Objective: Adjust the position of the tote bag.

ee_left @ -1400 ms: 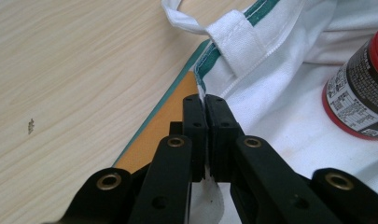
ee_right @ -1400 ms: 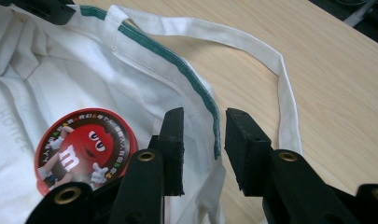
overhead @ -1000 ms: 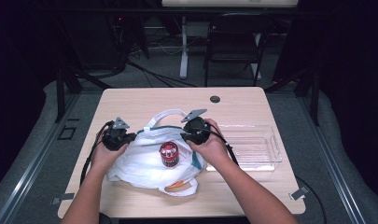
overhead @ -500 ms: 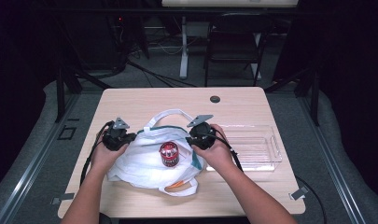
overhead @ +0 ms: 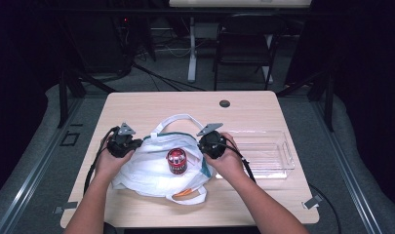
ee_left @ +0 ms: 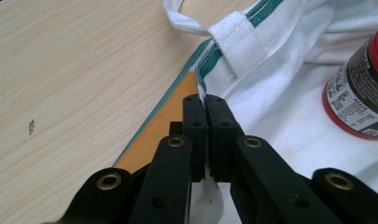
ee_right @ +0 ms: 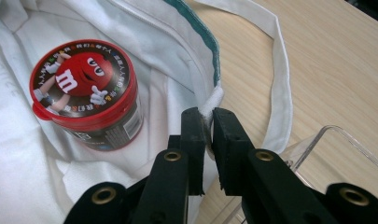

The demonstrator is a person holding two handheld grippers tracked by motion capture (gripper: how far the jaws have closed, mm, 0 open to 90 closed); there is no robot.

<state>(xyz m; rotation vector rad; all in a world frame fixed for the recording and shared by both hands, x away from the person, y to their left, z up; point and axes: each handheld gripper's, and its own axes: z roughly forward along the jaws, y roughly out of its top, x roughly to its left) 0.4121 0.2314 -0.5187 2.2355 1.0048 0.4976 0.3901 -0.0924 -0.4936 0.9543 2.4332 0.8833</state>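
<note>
Left gripper view shows my left tongs (ee_left: 206, 100) pressed together on the green-trimmed rim of the white bag (ee_left: 289, 98). My right tongs (ee_right: 206, 114) have just been closing and now pinch the opposite rim of this bag. Between them, a red candy jar (overhead: 176, 161) stands upright on the bag's cloth. The bag lies on the worktop (overhead: 146, 105), just beside a clear tray (overhead: 270, 153).

The red can's lid (ee_right: 79, 77) bears a white "m"; its smaller print seems unreadable.
</note>
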